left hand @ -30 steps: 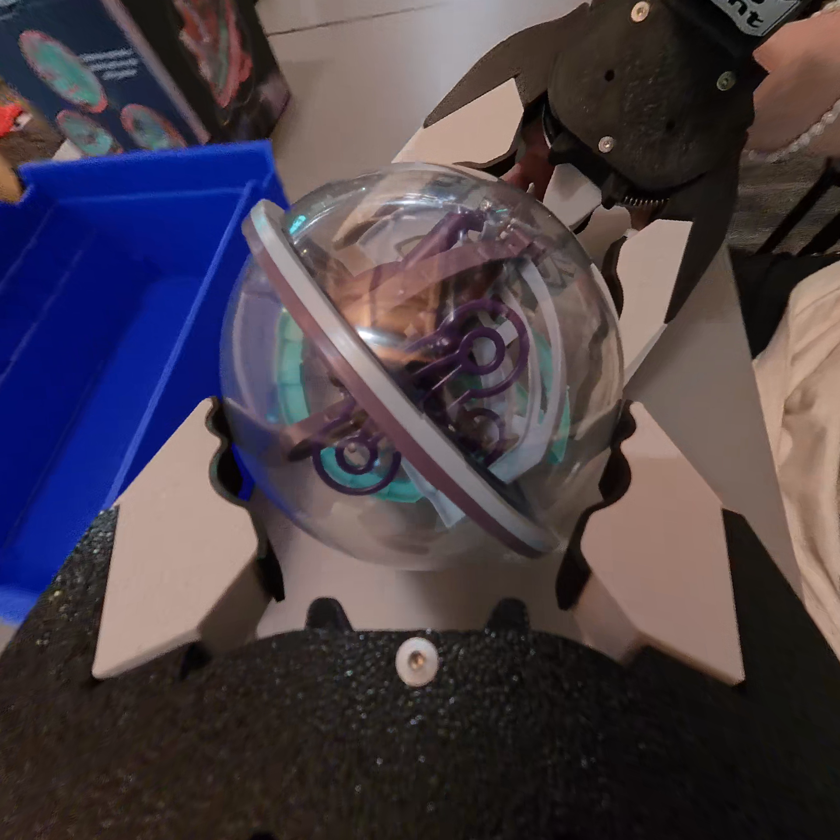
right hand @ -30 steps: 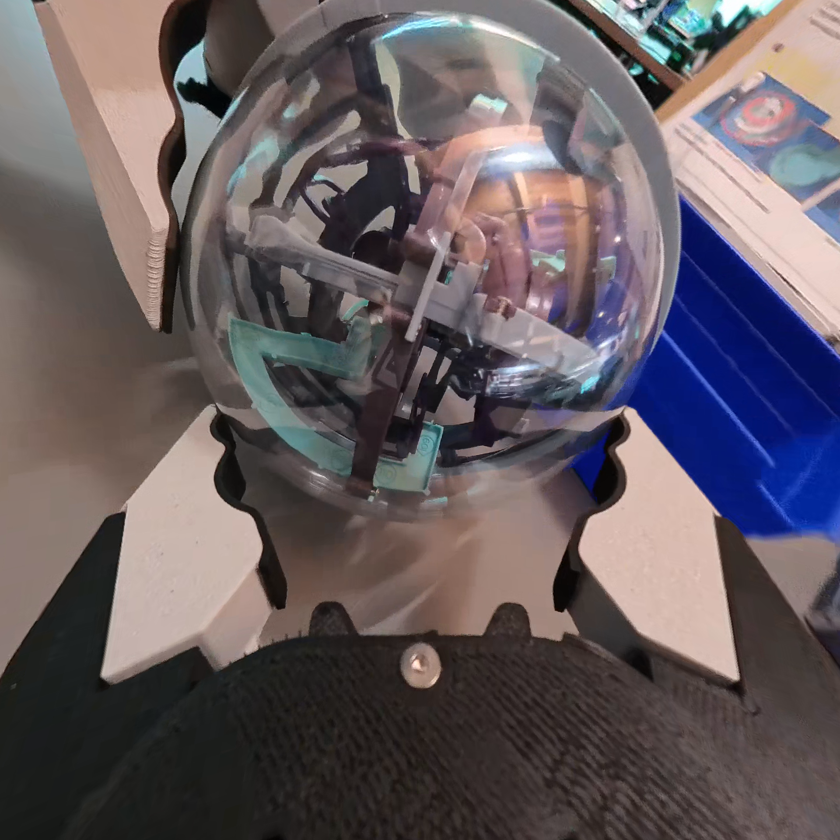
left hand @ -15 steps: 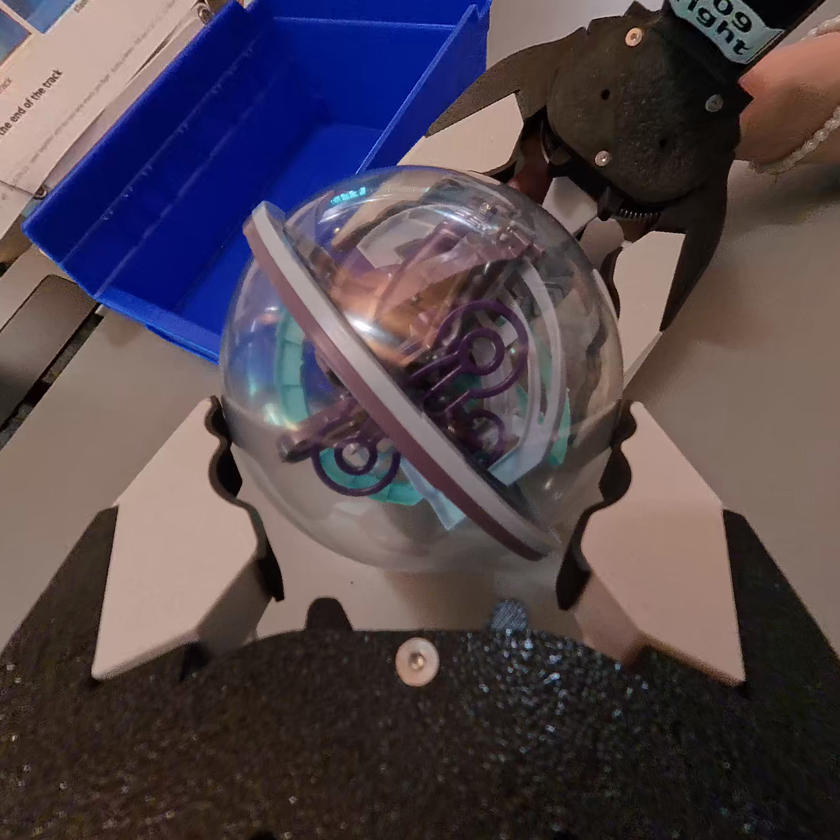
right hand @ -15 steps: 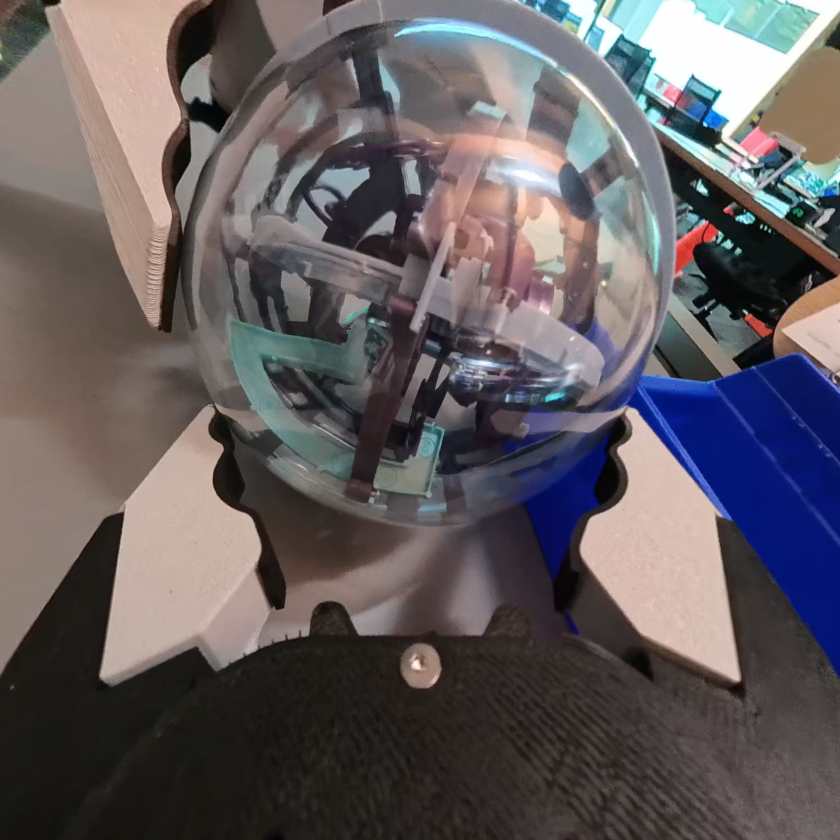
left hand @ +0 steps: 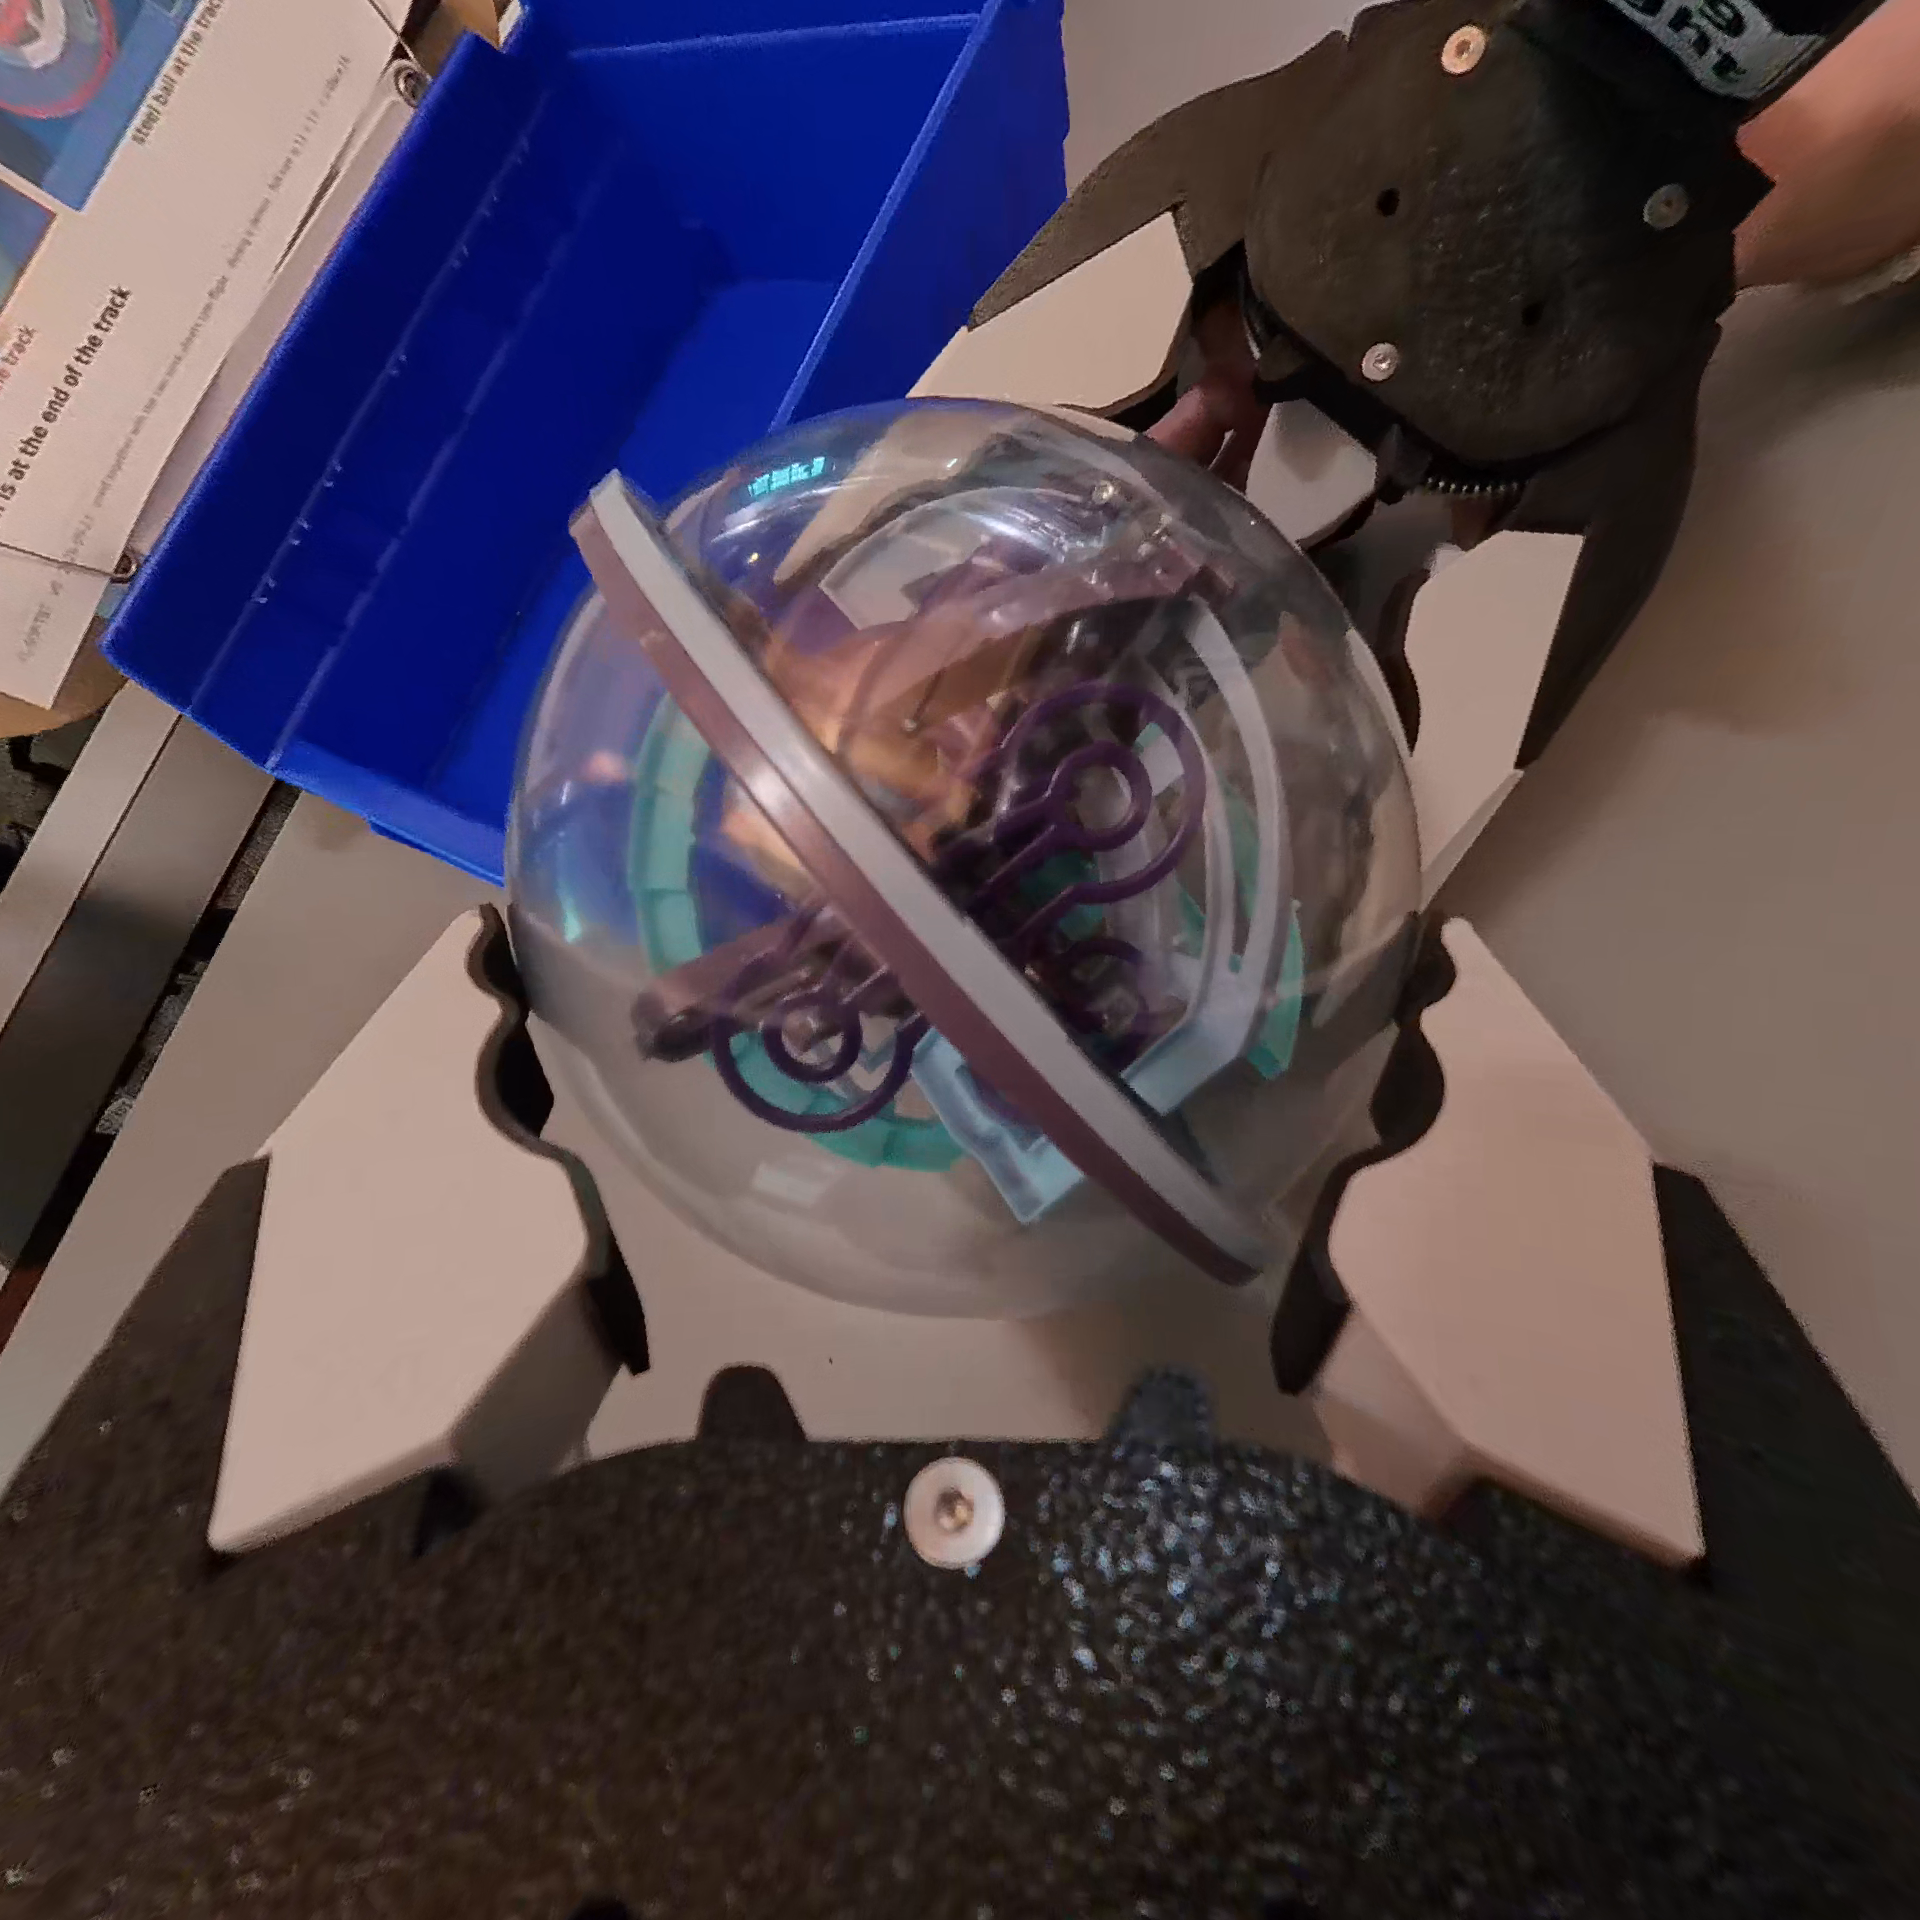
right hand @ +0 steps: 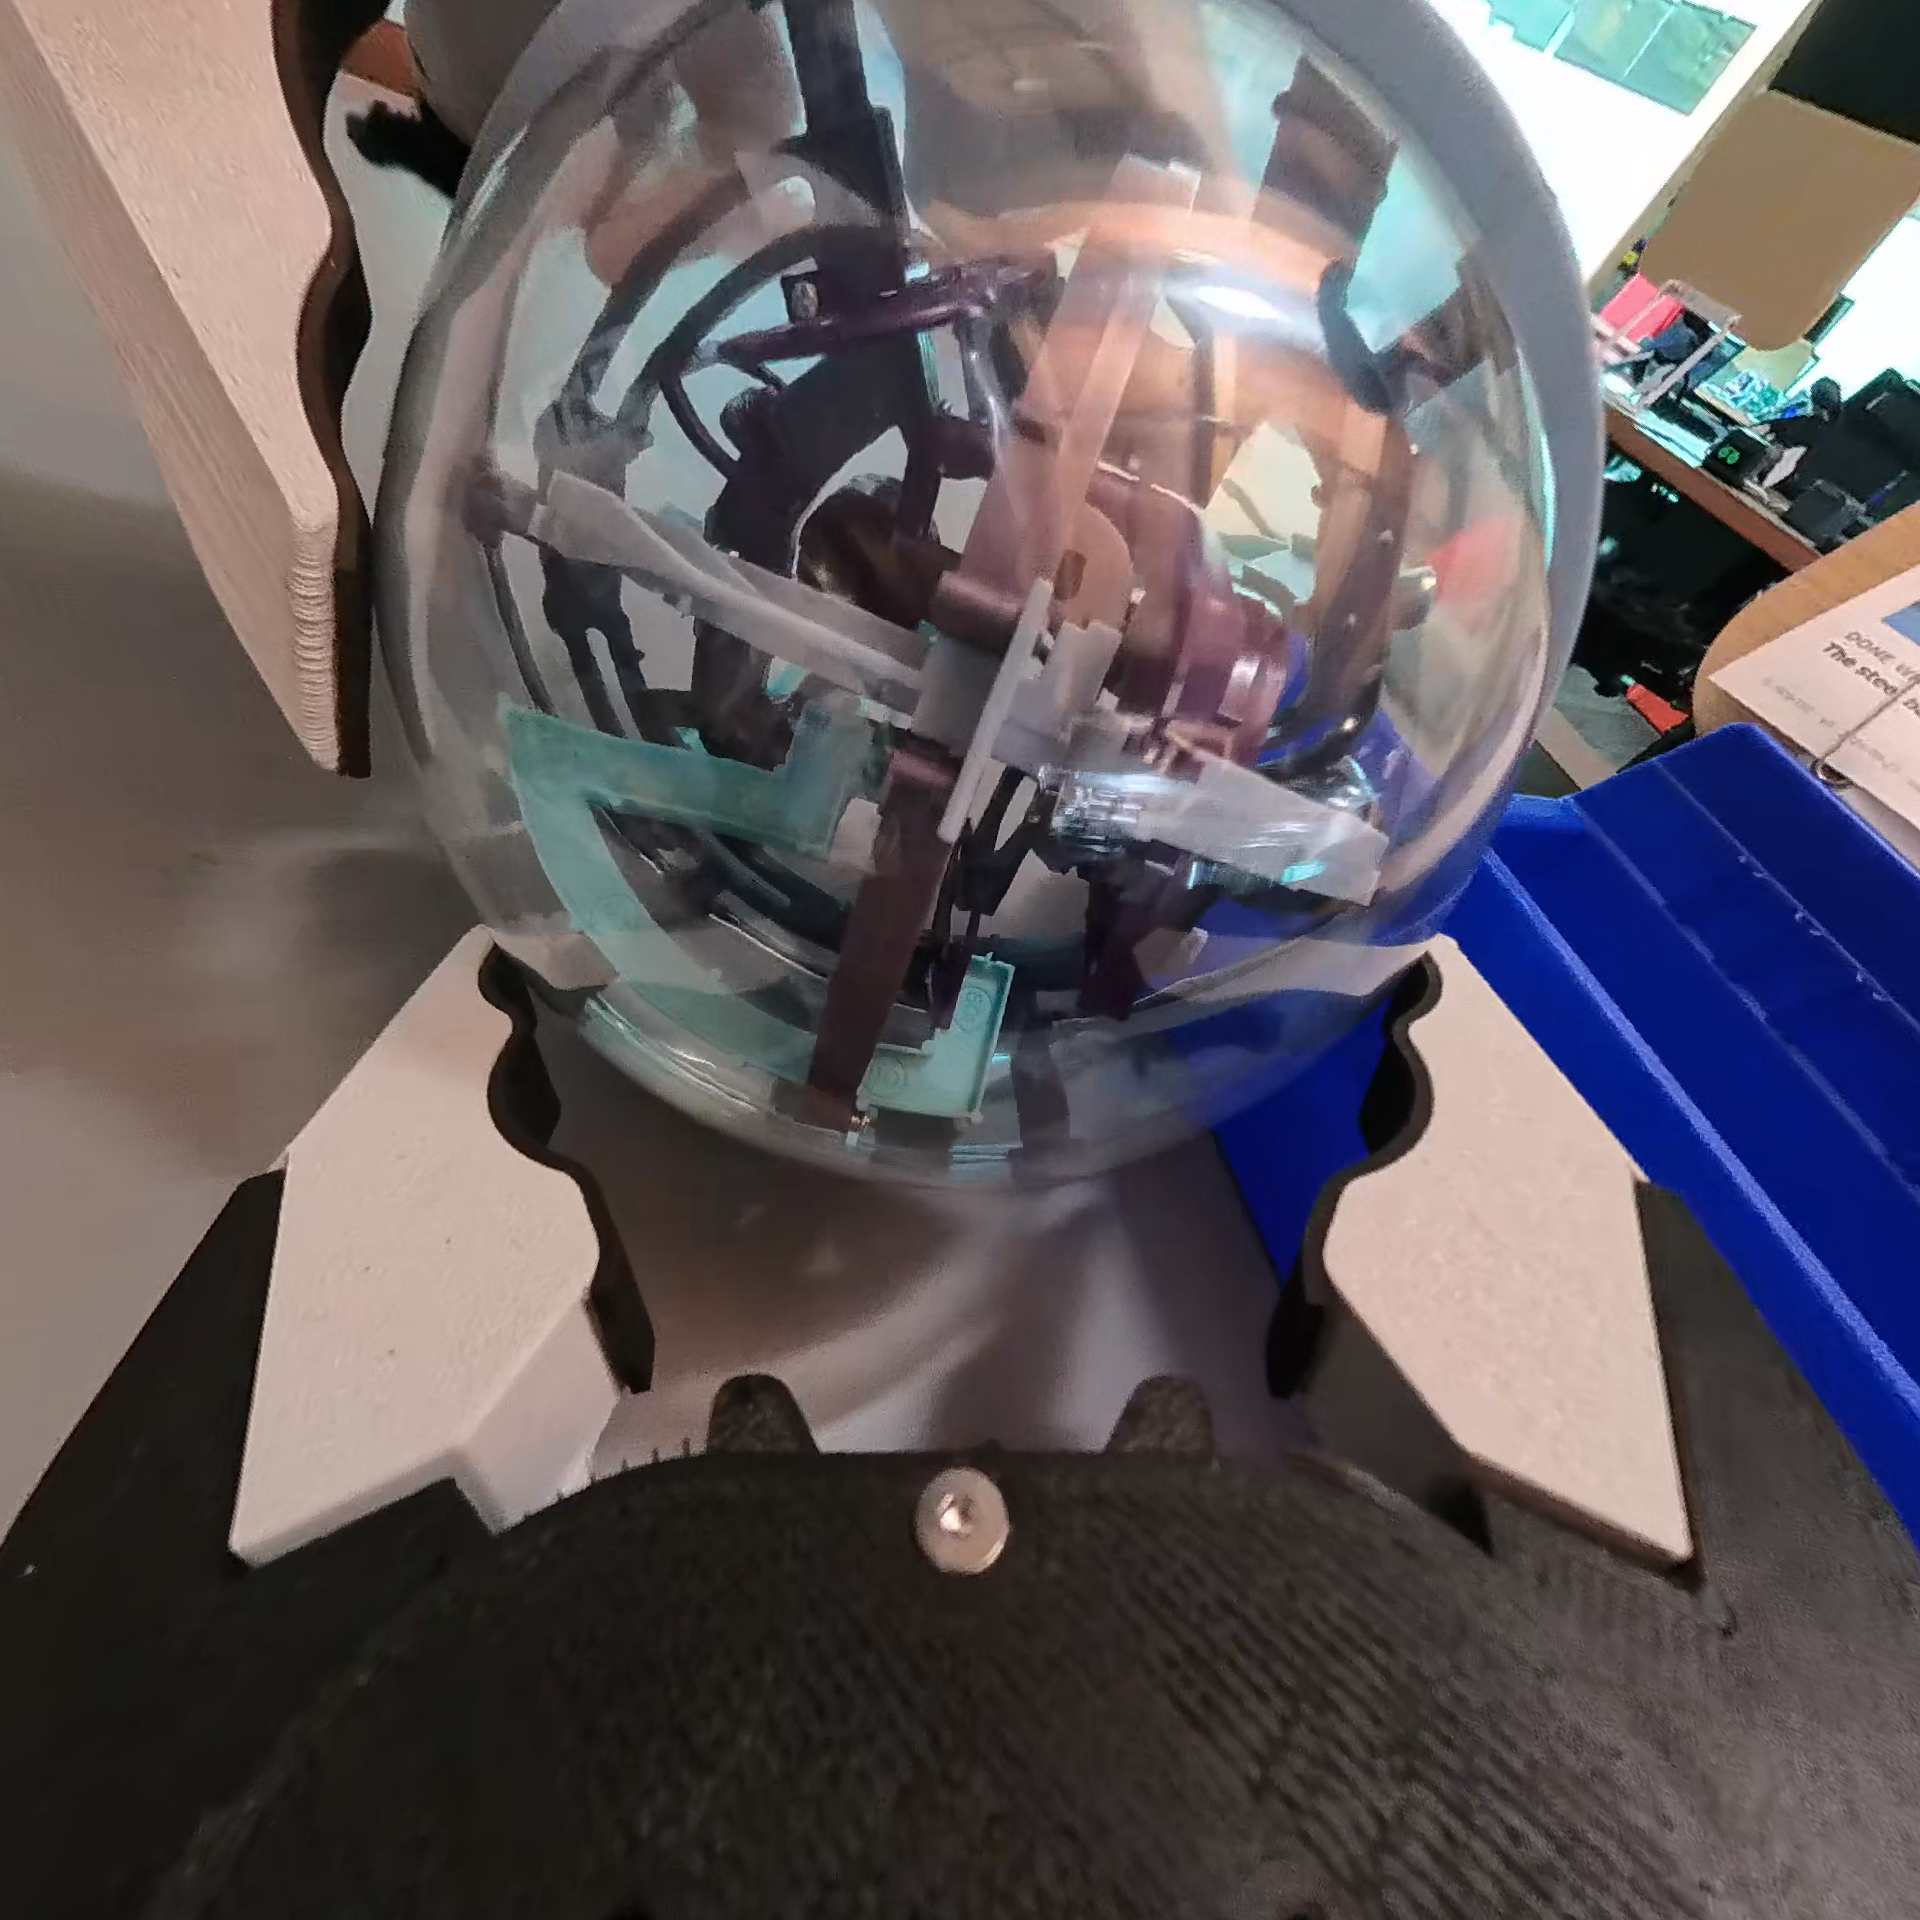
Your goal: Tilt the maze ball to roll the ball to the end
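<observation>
Two hand-held grippers clamp one clear plastic maze ball between them, lifted above a pale tabletop.

The left gripper (left hand: 961, 935) has its white fingers spread wide, and the dark wavy pads (left hand: 509, 1029) on their inner faces press against opposite sides of the maze ball (left hand: 961, 831). The sphere fills the space between the fingers. A grey and purple ring around its middle runs tilted, from upper left down to lower right. Inside are purple looped tracks, teal curved tracks and pale grey strips. The small ball within the maze cannot be made out.

The right gripper (right hand: 961, 997) meets the same sphere from the opposite side. Its white fingers are also spread wide, with the dark pads (right hand: 1397, 1039) touching the lower sides of the maze ball (right hand: 977, 582). In the left wrist view, the right gripper's black body sits at the upper right, with a person's hand (left hand: 1829, 197) behind it.

Just beyond the sphere stands an open blue plastic bin (left hand: 582, 343) on the table (left hand: 1714, 727). Beside the bin lie white printed sheets (left hand: 177, 239). In the right wrist view, an office with desks and equipment shows far behind.
</observation>
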The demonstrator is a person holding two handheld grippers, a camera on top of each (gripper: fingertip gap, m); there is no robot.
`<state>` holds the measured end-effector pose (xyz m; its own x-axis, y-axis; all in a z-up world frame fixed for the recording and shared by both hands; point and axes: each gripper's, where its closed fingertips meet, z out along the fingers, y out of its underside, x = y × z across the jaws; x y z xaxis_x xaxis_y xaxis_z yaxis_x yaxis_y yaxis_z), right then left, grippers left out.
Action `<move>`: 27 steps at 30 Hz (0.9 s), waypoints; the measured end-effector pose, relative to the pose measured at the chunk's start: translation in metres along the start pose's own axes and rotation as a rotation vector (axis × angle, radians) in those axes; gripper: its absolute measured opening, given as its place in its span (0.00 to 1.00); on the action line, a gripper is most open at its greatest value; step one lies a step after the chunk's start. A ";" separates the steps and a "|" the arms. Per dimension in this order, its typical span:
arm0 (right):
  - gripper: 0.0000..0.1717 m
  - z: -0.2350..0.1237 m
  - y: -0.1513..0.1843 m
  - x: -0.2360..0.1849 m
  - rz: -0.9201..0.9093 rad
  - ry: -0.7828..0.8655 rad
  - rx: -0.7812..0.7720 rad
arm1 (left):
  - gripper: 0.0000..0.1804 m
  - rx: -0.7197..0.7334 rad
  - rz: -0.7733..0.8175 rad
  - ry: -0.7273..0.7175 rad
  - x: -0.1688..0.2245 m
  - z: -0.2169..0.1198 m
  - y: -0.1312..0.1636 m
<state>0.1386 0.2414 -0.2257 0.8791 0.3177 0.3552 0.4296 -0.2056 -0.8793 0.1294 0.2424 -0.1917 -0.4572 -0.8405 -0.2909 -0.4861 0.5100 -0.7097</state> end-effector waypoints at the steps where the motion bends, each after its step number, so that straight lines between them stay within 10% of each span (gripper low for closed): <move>1: 0.90 -0.001 0.001 0.000 0.001 0.001 -0.005 | 0.87 0.001 0.004 -0.001 0.000 0.000 -0.001; 27: 0.87 -0.014 0.006 0.002 -0.104 0.047 0.002 | 0.87 0.009 0.098 -0.040 0.009 0.003 -0.008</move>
<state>0.1456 0.2278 -0.2261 0.8385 0.2934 0.4591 0.5186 -0.1715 -0.8376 0.1313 0.2298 -0.1903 -0.4719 -0.7934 -0.3846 -0.4339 0.5887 -0.6821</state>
